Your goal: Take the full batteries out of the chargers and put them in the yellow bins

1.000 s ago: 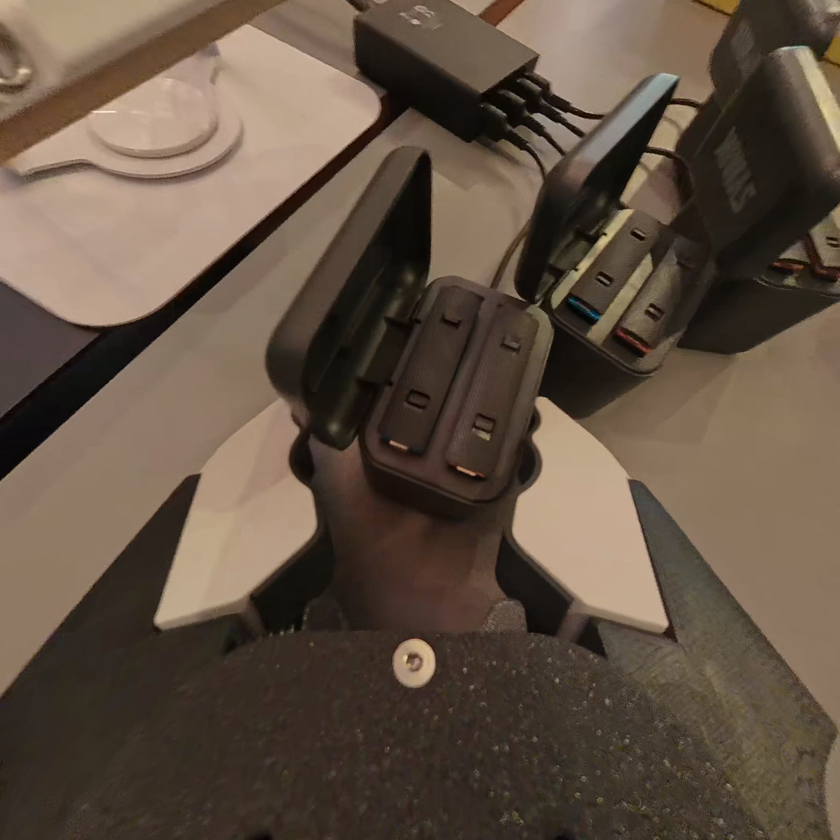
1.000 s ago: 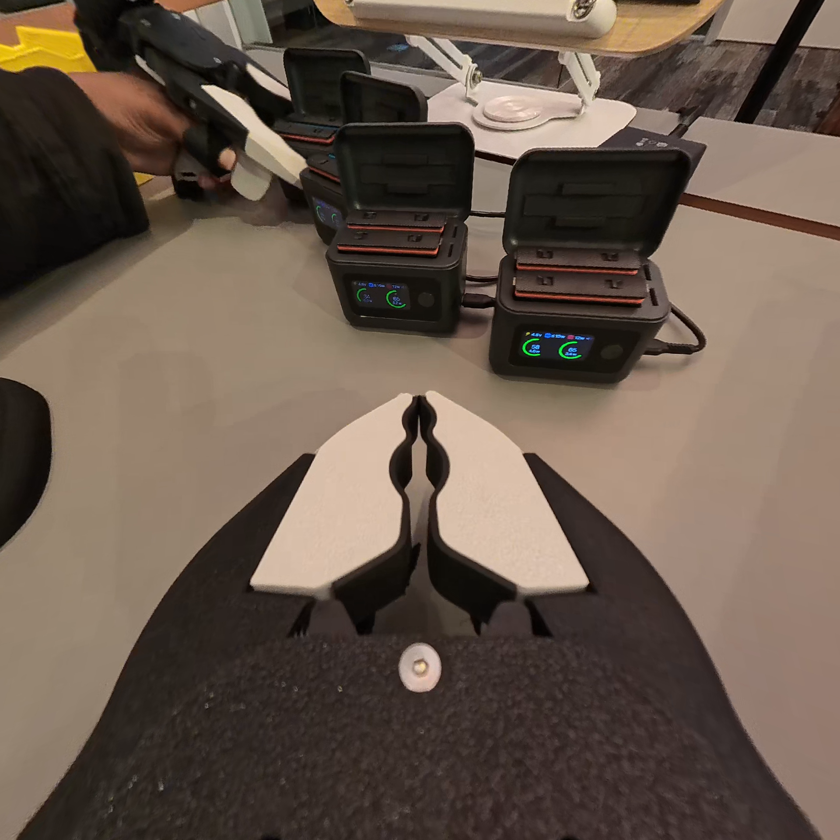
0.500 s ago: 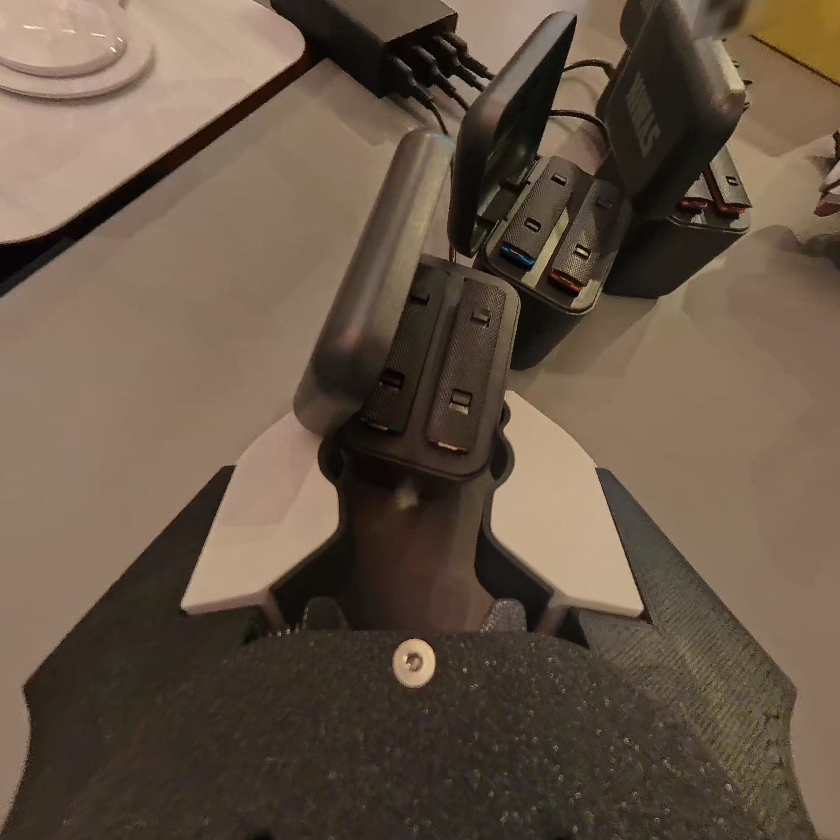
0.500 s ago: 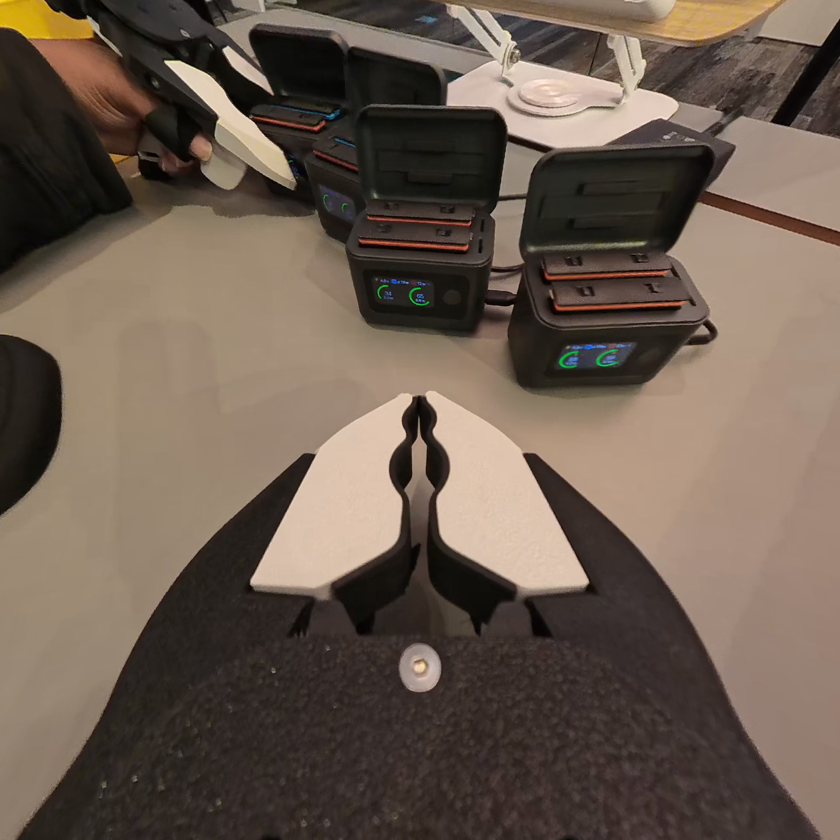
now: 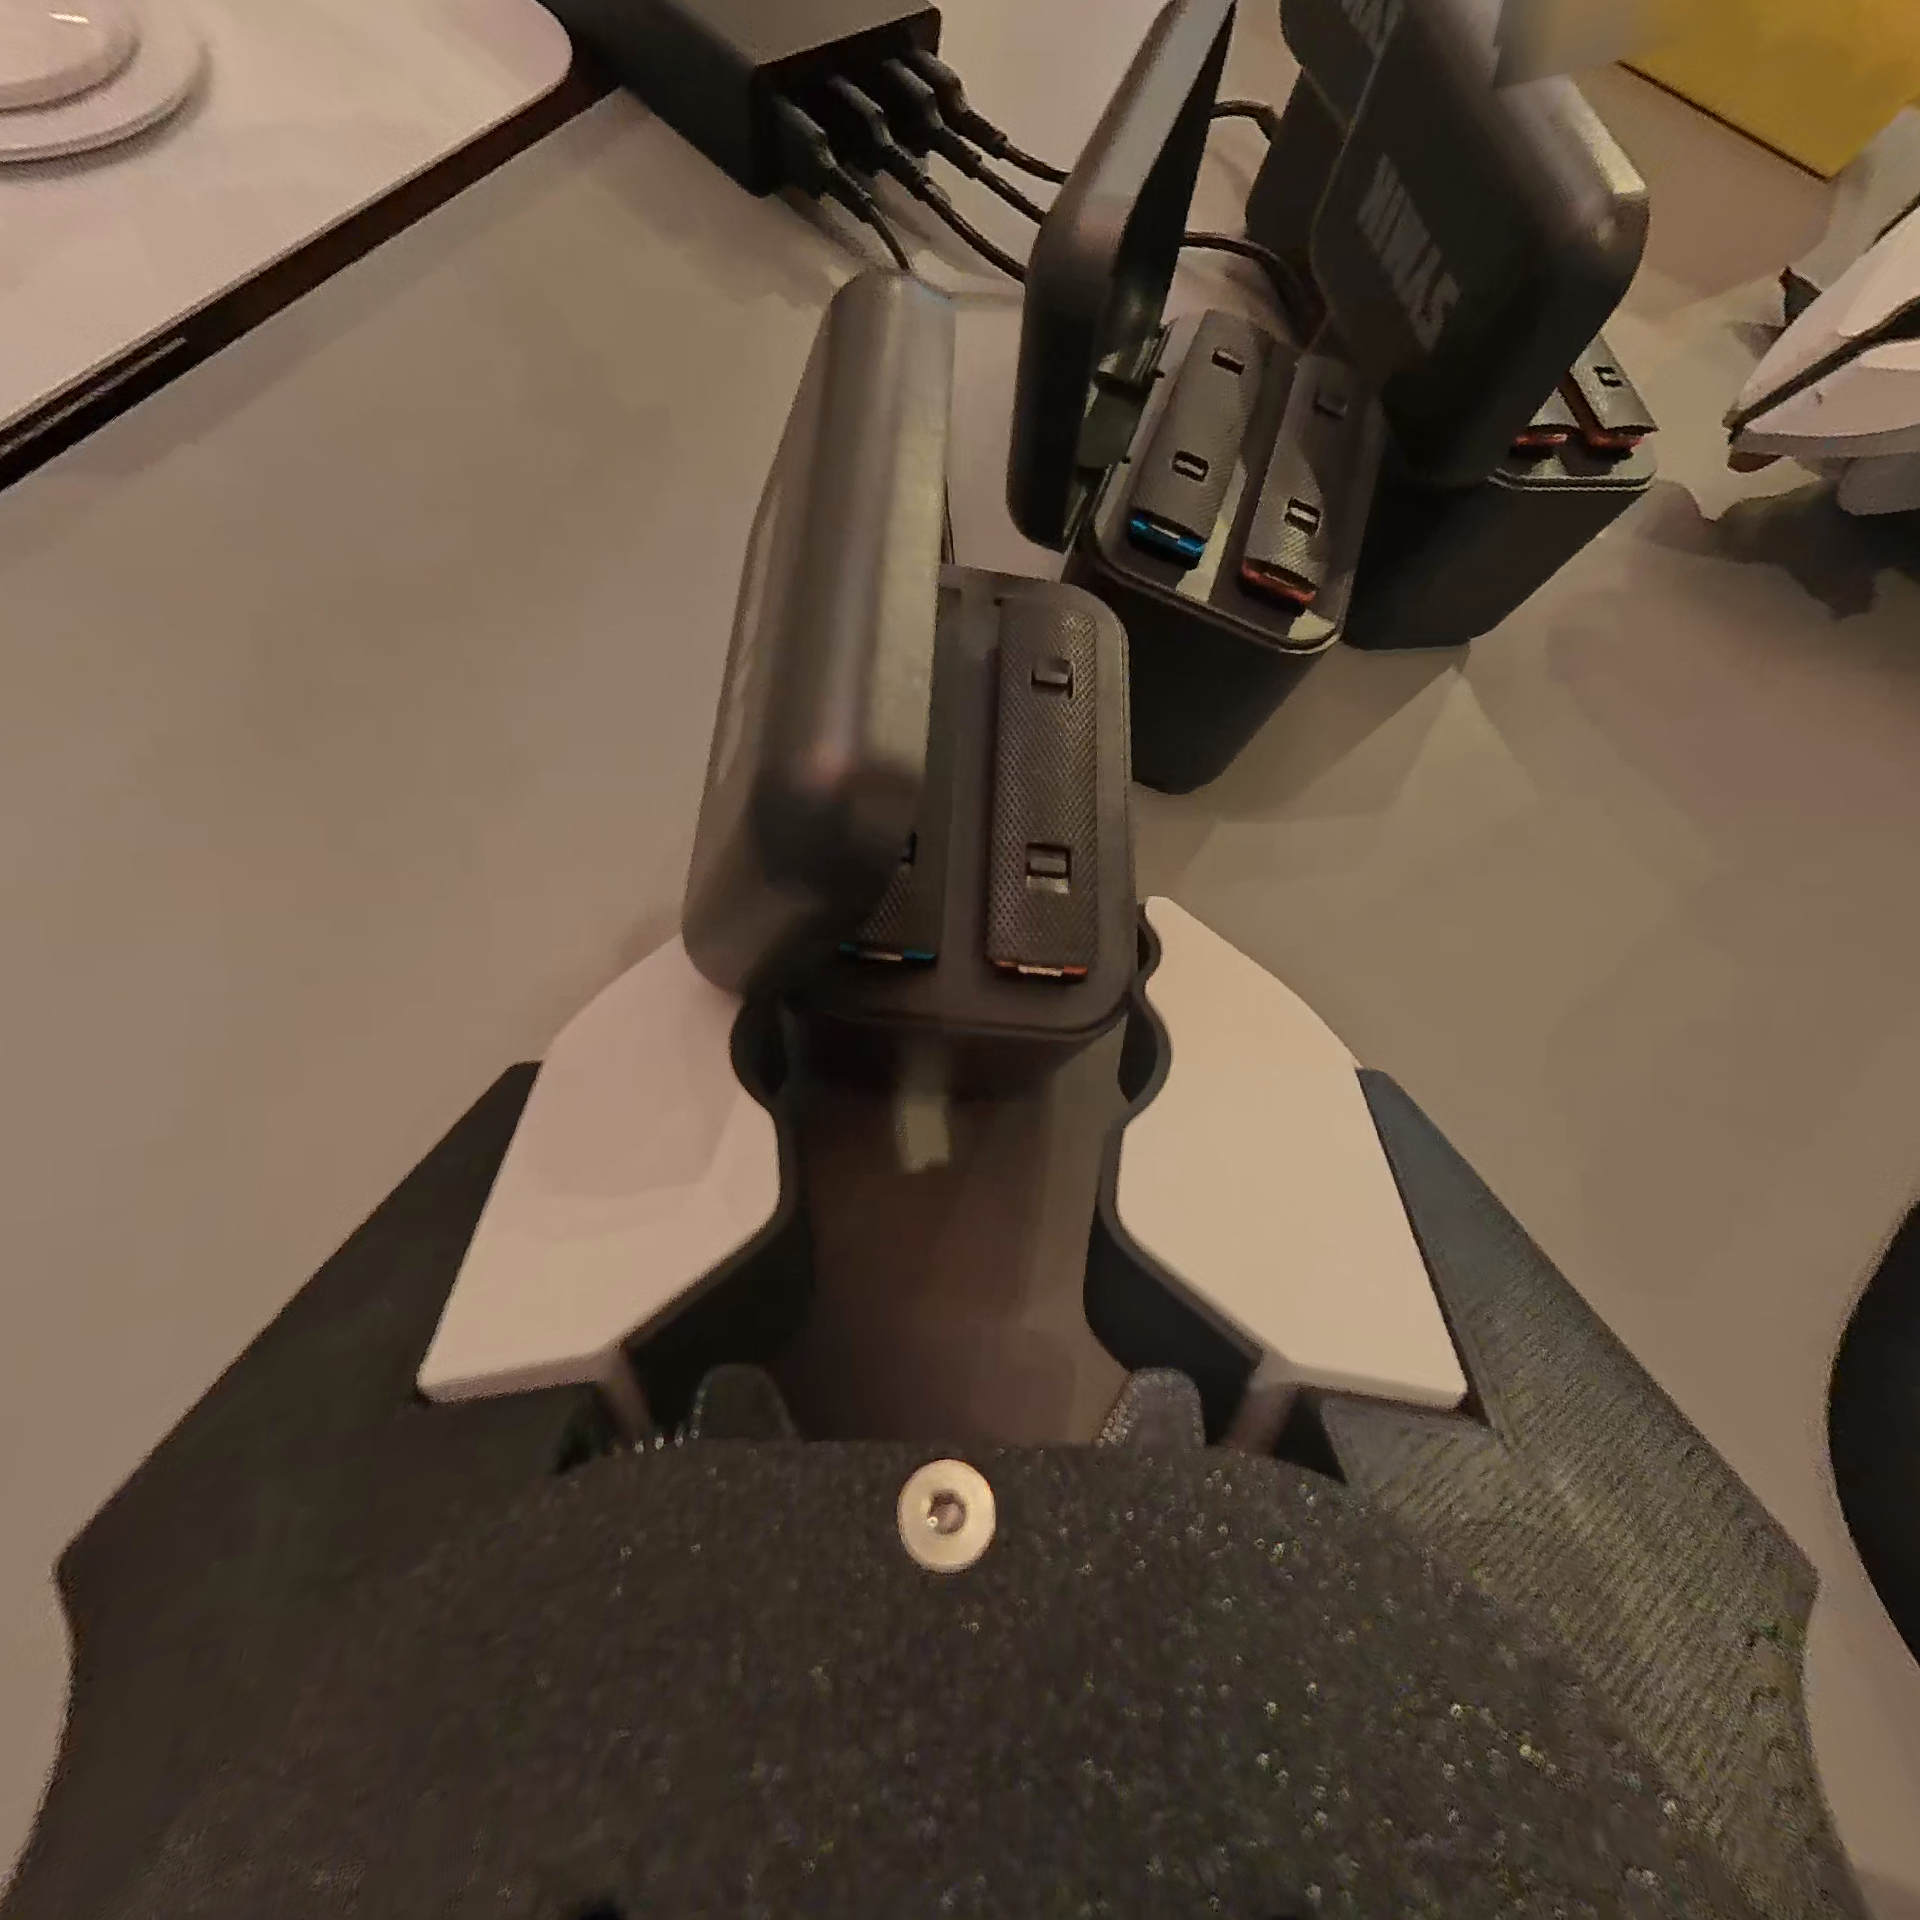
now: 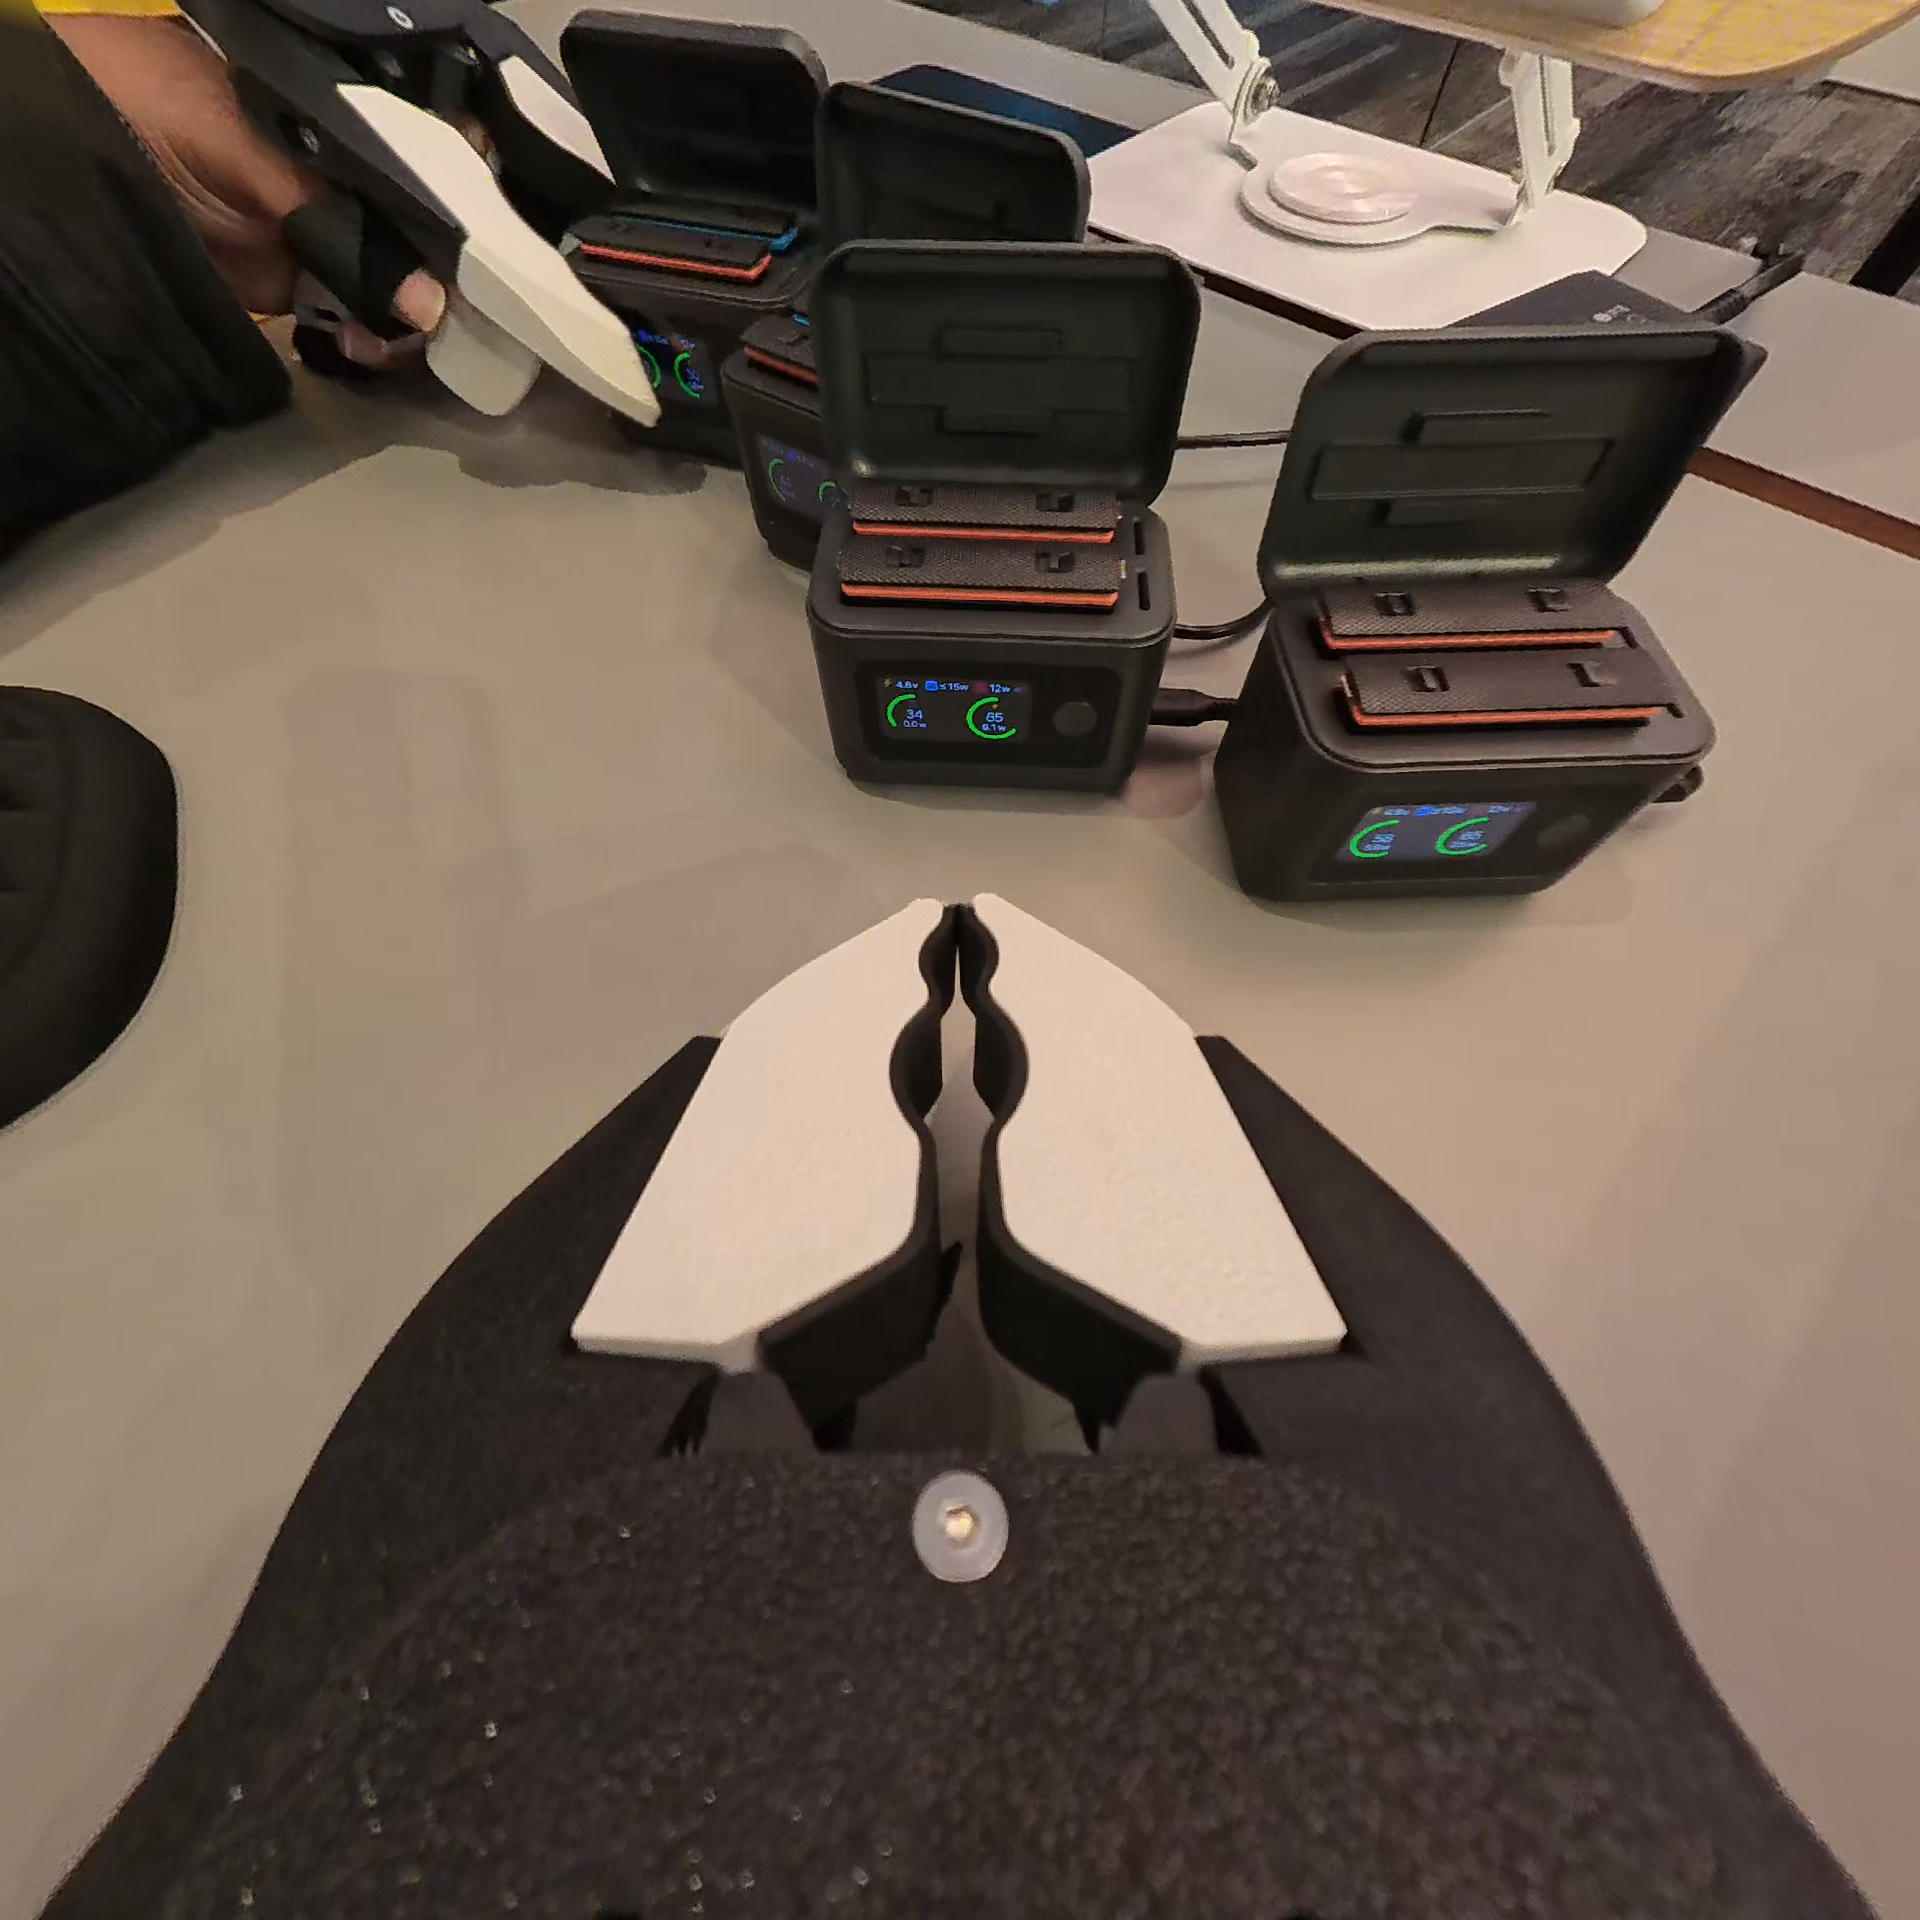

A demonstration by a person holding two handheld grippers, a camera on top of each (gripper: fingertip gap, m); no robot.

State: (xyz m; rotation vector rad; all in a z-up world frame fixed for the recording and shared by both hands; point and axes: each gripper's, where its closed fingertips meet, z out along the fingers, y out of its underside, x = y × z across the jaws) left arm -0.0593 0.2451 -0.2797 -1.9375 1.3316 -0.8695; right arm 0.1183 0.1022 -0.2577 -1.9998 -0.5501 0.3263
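Since a second ago, the lid [image 5: 831, 644] of the nearest charger [image 5: 997, 831] has swung from wide open to partly over its two batteries [image 5: 1049, 800], and the left gripper [image 5: 951, 966] has shifted along the row. Its white fingers [image 5: 634, 1174] stand apart on either side of that charger's dark body; a firm clamp cannot be told. Three more open chargers sit beyond on the grey table [image 6: 520, 790], cabled to a black power hub [image 5: 790, 94]. A yellow bin [image 5: 1766, 94] shows at the far edge. The right gripper [image 6: 958, 909] hovers with its fingers pressed together, empty, facing two chargers [image 6: 987, 665] with lit screens.
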